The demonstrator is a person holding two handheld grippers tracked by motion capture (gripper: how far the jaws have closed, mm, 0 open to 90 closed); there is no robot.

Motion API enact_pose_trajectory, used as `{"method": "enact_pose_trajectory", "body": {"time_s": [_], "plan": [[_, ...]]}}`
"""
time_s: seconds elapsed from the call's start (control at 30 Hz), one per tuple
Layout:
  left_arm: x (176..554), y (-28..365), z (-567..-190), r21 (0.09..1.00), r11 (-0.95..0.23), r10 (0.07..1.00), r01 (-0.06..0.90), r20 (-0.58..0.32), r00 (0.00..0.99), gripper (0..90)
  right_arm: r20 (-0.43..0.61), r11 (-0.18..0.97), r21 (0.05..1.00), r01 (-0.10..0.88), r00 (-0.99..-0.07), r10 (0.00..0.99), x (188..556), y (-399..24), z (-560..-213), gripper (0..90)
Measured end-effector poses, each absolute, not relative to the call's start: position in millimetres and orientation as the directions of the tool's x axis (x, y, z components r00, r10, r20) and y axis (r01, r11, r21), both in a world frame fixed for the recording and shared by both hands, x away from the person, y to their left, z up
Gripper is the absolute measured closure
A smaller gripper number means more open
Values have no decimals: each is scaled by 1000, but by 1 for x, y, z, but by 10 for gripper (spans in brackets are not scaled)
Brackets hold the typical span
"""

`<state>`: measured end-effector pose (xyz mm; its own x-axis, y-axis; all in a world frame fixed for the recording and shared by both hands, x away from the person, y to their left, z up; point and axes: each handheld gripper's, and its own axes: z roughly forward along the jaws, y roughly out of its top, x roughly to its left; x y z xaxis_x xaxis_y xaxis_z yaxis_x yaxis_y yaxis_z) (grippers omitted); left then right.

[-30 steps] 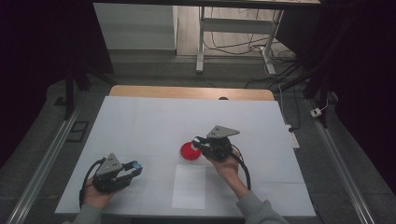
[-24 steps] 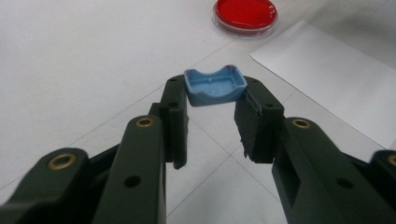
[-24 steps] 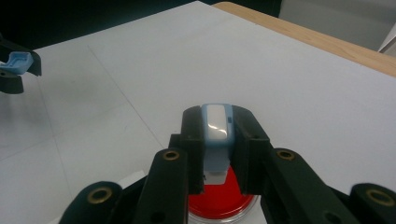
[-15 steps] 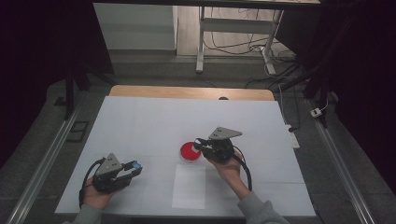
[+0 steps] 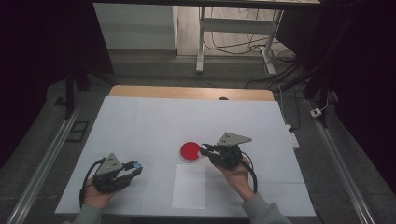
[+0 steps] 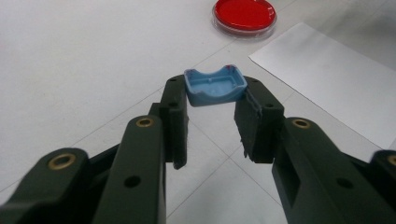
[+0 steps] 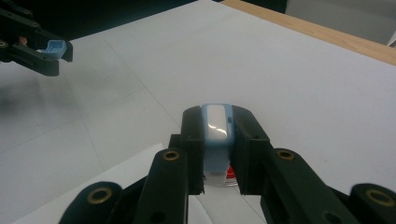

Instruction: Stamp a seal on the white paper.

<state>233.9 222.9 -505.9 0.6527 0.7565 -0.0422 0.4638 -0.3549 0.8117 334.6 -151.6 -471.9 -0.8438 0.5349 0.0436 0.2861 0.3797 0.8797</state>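
Observation:
A round red dish (image 5: 190,151) with a clear rim lies in the middle of the white table (image 5: 154,121), also seen in the left gripper view (image 6: 244,14). My right gripper (image 5: 204,150) hovers at the dish's right edge, shut on a small light-blue and white piece (image 7: 215,126); a bit of red shows under its jaws. At the near left my left gripper (image 5: 133,168) is shut on a small blue cap (image 6: 215,85), held at the jaw tips above the table. That gripper (image 7: 51,51) and its blue cap (image 7: 57,46) appear far off in the right gripper view.
A white paper sheet (image 5: 189,186) lies on the table just in front of the dish, also seen in the left gripper view (image 6: 327,74). A wooden strip (image 5: 191,92) runs along the table's far edge. Table legs and cables stand on the floor beyond.
My right gripper has drifted slightly right and nearer, off the dish's top, still holding its piece. The left gripper and the dish have stayed put.

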Motion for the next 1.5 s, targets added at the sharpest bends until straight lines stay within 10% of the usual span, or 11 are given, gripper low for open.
{"method": "enact_pose_trajectory", "body": {"time_s": [1.5], "plan": [[234, 224, -506, 812, -353, 757, 464, -44, 652, 649, 32, 444, 857, 262, -887, 461, 303, -150, -477, 752]]}}
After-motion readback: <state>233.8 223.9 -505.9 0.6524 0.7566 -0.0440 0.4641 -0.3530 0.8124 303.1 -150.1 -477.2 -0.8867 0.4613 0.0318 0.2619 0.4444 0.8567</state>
